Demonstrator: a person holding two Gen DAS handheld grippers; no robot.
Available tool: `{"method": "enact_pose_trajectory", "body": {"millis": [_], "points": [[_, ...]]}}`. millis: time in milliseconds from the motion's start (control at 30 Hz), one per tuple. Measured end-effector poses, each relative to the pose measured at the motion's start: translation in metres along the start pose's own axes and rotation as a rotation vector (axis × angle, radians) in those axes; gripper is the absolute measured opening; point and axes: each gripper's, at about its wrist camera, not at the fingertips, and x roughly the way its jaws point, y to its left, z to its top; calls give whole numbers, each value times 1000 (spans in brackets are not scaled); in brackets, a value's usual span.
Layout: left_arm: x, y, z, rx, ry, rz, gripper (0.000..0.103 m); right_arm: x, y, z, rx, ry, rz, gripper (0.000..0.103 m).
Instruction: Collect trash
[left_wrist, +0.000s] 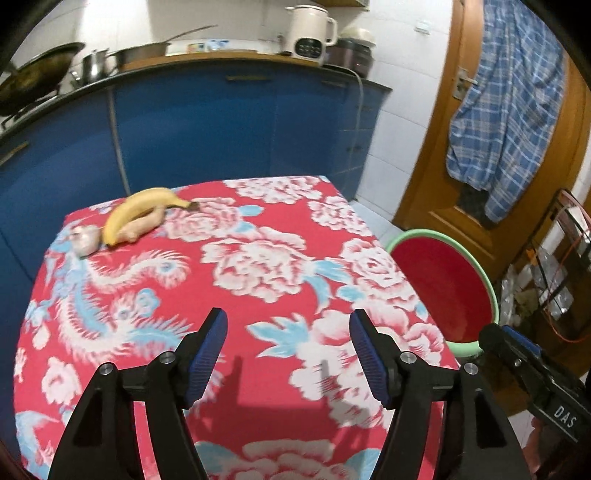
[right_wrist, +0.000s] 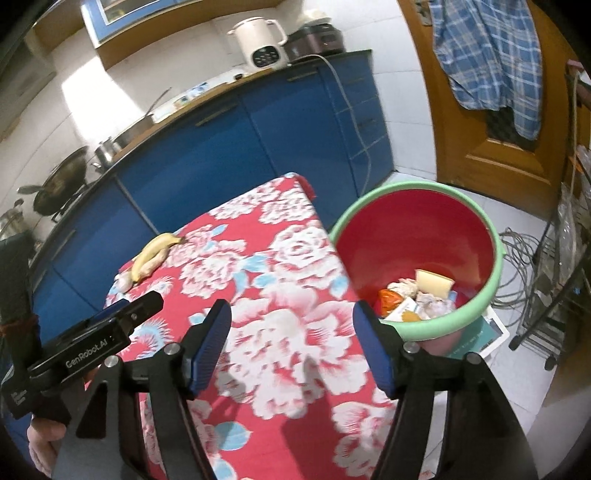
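A red bin with a green rim (right_wrist: 417, 206) stands on the floor right of the table; several pieces of trash (right_wrist: 421, 295) lie in its bottom. It also shows in the left wrist view (left_wrist: 443, 280). A yellow banana (left_wrist: 142, 210) lies at the table's far left corner on a pale ginger root (left_wrist: 144, 227), beside a garlic bulb (left_wrist: 85, 240). My left gripper (left_wrist: 288, 332) is open and empty above the table's near part. My right gripper (right_wrist: 291, 325) is open and empty over the table's right side, close to the bin.
The table wears a red floral cloth (left_wrist: 258, 258). Blue cabinets (left_wrist: 221, 125) with pots and a white kettle (left_wrist: 310, 31) stand behind. A wooden door (left_wrist: 517, 155) with a plaid shirt is at right. A wire rack (right_wrist: 554, 266) and cables lie past the bin.
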Motion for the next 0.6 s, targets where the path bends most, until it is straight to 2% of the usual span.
{"method": "enact_pose_trajectory", "body": {"millis": [367,600], "points": [[-29,29,-10,-52,-50,94,70,-6,37,-9,-70,-5,31,72],[-46,39,-15,-71,-82,116,70,-11,49,-16,-94,-8,37,72]]}}
